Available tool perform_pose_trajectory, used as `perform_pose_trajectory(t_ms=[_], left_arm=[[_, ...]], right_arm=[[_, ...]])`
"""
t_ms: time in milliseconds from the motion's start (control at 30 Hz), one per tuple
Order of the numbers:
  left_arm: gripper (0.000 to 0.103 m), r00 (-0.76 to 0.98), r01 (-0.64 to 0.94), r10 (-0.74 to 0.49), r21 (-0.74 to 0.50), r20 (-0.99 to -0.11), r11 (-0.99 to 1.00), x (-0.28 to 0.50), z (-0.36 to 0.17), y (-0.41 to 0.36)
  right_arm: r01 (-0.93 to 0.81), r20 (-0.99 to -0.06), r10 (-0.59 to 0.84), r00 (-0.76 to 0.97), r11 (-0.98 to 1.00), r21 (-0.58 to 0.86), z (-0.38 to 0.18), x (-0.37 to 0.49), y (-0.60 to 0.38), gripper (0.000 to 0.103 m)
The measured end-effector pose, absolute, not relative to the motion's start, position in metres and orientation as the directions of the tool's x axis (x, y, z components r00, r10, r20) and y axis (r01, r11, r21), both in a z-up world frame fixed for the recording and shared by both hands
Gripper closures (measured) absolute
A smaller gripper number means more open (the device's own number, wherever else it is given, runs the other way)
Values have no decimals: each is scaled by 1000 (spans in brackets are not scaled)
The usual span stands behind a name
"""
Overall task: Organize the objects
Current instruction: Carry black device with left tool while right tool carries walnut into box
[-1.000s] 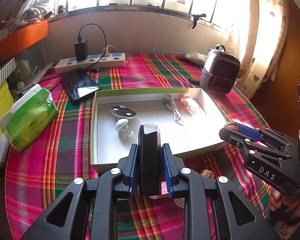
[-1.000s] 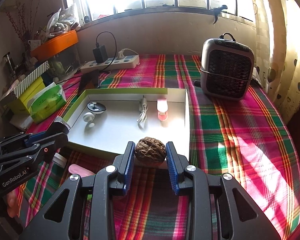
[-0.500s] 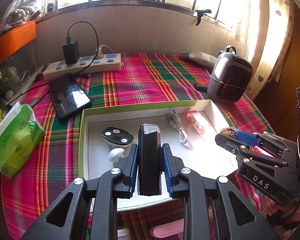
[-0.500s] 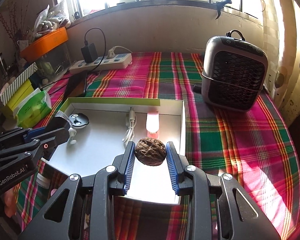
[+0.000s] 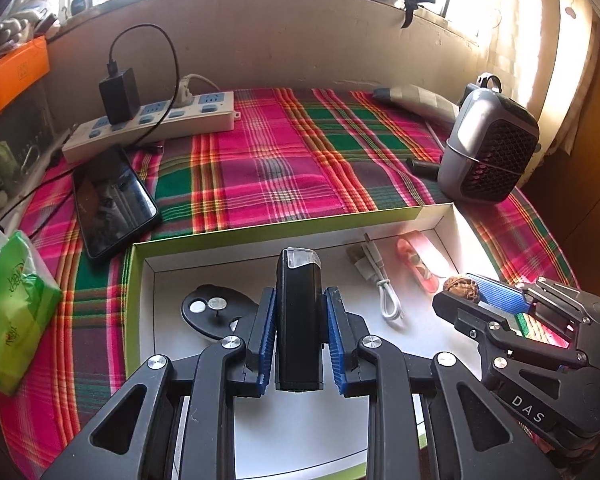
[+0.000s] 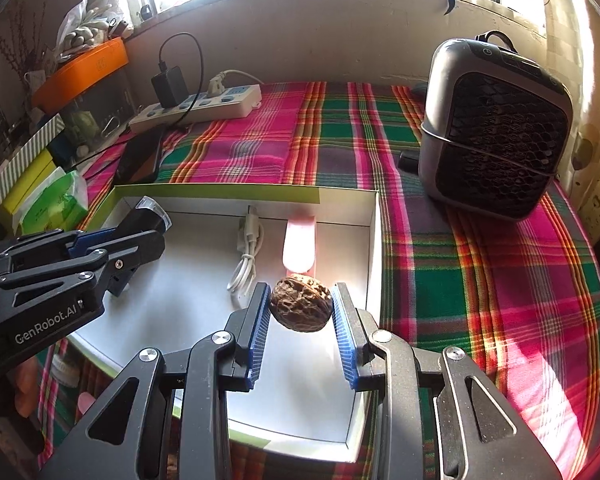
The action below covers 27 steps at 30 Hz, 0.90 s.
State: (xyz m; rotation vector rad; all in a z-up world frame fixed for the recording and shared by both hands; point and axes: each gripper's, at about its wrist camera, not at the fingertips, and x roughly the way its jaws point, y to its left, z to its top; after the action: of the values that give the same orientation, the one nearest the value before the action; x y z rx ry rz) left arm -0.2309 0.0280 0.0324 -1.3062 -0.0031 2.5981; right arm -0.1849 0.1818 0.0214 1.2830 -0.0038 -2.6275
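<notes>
My left gripper (image 5: 299, 308) is shut on a black flashlight (image 5: 299, 320) with a clear lens, held above the white floor of a shallow green-rimmed box (image 5: 260, 232). My right gripper (image 6: 300, 304) is shut on a brown walnut (image 6: 301, 308), over the box's right part (image 6: 374, 240). Each gripper shows in the other's view: the right gripper (image 5: 464, 292) with the walnut (image 5: 461, 289), the left gripper (image 6: 140, 236) with the flashlight (image 6: 148, 212). Inside the box lie a white cable (image 6: 246, 256), a pink case (image 6: 299, 246) and a black round holder (image 5: 212, 310).
The box rests on a plaid tablecloth (image 5: 284, 160). A grey heater (image 6: 492, 128) stands at the back right. A power strip (image 5: 152, 124) with a black charger, a dark phone (image 5: 112, 204) and a green tissue pack (image 5: 12, 312) lie to the left. Small items lie below the box's near edge.
Both grippers have moved forward and slightly down, from the box's near edge to over its floor. Their holds on the flashlight and walnut are unchanged.
</notes>
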Motion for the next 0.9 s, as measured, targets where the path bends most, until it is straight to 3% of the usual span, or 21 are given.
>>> perform_pose_trajectory(t_ms=[900], left_arm=[[81,-545,-202,173,-71,-820,-977,-250,14,36]], right_arm=[[225,-761,-154,-630,-974,10,15,-191,167,70]])
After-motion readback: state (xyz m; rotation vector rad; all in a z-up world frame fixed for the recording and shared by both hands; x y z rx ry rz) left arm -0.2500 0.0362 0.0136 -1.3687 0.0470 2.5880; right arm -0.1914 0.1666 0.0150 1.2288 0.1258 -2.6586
